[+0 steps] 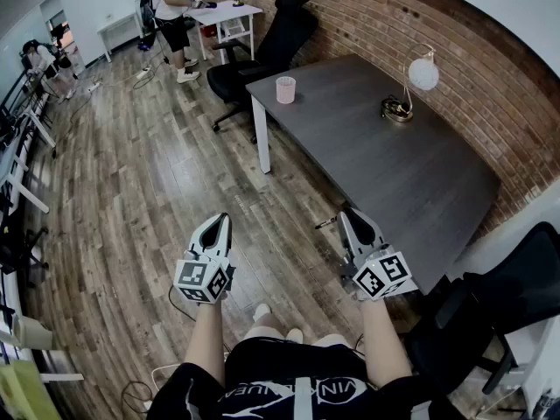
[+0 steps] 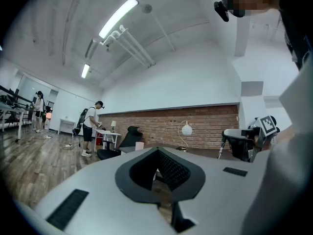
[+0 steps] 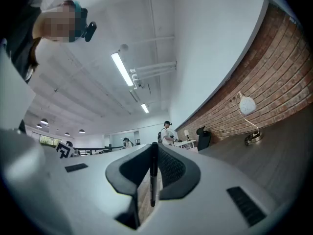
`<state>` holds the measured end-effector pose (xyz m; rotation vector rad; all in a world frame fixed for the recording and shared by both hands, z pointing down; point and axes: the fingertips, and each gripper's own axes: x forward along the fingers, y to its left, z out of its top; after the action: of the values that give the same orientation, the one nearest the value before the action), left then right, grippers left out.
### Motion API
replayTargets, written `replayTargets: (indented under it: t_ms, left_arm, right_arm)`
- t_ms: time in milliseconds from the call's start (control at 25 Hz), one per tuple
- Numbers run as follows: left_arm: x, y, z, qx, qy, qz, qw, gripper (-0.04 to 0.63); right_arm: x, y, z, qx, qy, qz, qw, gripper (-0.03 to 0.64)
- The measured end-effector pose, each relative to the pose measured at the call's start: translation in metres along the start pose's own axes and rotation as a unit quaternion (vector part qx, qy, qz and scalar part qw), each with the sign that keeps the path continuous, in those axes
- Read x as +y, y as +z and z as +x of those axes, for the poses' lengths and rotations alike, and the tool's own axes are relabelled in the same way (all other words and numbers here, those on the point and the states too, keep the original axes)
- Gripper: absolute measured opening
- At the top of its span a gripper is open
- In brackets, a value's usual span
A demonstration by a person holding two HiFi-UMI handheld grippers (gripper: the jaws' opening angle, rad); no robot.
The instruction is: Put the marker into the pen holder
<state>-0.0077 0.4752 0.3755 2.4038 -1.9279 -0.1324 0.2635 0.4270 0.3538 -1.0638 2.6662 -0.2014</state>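
Observation:
I stand on the wooden floor, short of the dark grey table (image 1: 385, 156). The pink pen holder (image 1: 285, 89) stands upright near the table's far left corner and appears small in the left gripper view (image 2: 140, 145). My right gripper (image 1: 346, 214) is shut on a black marker (image 1: 325, 223) whose end sticks out to the left. In the right gripper view the marker (image 3: 153, 180) runs upright between the pads of the right gripper (image 3: 153, 148). My left gripper (image 1: 222, 220) hangs over the floor; its jaws (image 2: 157, 153) are shut with nothing between them.
A round-shade desk lamp (image 1: 411, 86) stands on the table's far right side. A black office chair (image 1: 262, 55) sits behind the table, and another chair (image 1: 490, 322) is at my right. People work at desks (image 1: 223, 11) far across the room.

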Motion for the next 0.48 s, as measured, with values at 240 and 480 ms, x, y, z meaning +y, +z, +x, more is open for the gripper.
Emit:
replayTargets:
  t_ms: [240,480]
  left_arm:
    - [0.005,-0.005,0.003,0.000,0.011,-0.004,0.9999,0.014]
    - [0.009,-0.011,0.016,0.002,0.018,-0.005,0.9998,0.014]
  right_arm:
    - [-0.002,-0.003,0.005,0.006,0.011,-0.006,1.000,0.052]
    - [-0.015,-0.008,0.010,0.008,0.009,-0.002,1.000,0.052]
